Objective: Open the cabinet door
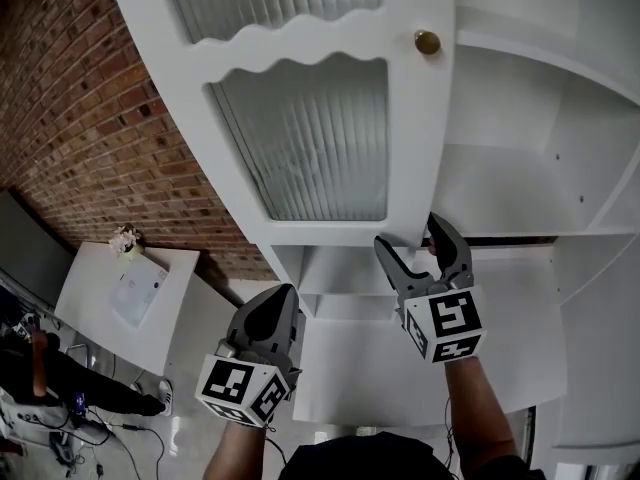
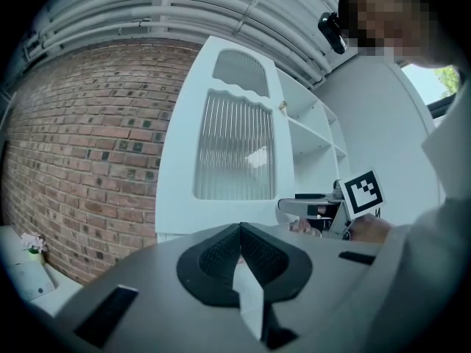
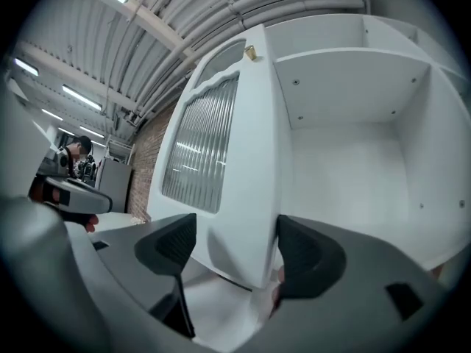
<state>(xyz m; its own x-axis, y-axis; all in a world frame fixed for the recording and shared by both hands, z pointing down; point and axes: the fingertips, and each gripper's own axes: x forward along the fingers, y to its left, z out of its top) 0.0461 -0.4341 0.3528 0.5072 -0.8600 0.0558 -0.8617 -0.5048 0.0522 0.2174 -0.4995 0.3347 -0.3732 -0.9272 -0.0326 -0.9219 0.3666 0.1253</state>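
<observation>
Before red brick wall, apparently releasing open white ribbed-glass cabinet door: right gripper wide astride its six-o'clock edge, left gripper closed. Next: backing clear.

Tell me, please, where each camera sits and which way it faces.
Head view: on the person's head, facing the cabinet door; left gripper and right gripper show below.
Left gripper view: on the left gripper, facing the door; shut jaws show.
Right gripper view: on the right gripper, open jaws astride the door's edge.
Shared: the door.
</observation>
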